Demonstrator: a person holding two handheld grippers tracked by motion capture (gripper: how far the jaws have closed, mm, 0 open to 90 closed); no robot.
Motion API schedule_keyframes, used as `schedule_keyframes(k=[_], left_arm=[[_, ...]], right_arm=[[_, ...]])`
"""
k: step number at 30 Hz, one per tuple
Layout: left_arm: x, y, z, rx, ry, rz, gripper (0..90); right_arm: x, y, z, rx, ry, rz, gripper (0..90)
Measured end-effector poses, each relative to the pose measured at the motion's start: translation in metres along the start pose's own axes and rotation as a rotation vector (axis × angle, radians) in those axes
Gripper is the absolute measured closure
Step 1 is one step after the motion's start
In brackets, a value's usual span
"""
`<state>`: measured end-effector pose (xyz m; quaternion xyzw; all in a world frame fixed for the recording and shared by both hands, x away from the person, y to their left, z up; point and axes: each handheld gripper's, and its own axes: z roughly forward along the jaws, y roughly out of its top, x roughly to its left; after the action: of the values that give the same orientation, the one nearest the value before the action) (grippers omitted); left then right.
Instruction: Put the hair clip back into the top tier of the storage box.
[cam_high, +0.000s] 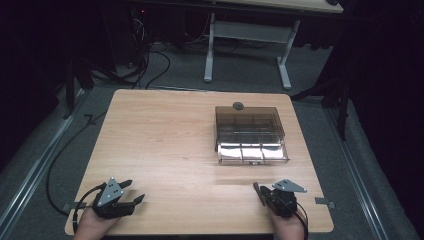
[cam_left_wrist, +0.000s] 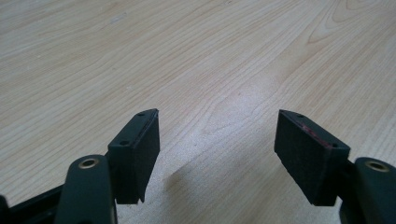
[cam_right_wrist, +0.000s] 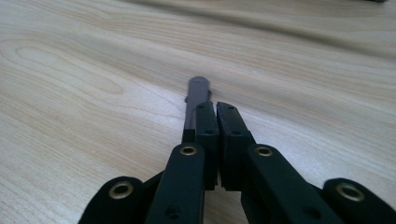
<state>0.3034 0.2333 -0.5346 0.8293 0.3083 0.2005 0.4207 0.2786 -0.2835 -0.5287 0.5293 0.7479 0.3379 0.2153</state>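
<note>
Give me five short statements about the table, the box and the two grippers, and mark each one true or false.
1. The left gripper is open. True.
2. The right gripper is open wide. False: its jaws are closed together.
3. The smoky plastic box sits on the right half of the table. True.
4. The left gripper holds the box. False: nothing is between its jaws.
5. A small dark round thing lies just behind the box. True.

The surface (cam_high: 165, 145) is showing pale, smooth wood grain; the smoky translucent plastic box (cam_high: 249, 131) is gleaming glossy; each claw is looking matt black.
</note>
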Motion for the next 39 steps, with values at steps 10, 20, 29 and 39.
schedule_keyframes(k=[10,20,29,39], left_arm=[[0.000,0.000,0.000,0.002,0.001,0.001,31.6],[-0.001,0.000,0.000,0.003,0.005,0.002,31.7],[-0.001,0.000,0.000,0.004,0.011,0.002,31.6],[-0.001,0.000,0.000,0.004,0.012,0.000,31.6]], right_arm=[[0.000,0.000,-0.008,-0.036,0.018,0.030,86.9],[-0.009,0.012,0.005,-0.025,-0.002,0.037,88.6],[0.002,0.019,0.015,-0.009,0.029,-0.020,88.5],[-0.005,0.017,0.007,-0.034,0.025,-0.006,87.3]])
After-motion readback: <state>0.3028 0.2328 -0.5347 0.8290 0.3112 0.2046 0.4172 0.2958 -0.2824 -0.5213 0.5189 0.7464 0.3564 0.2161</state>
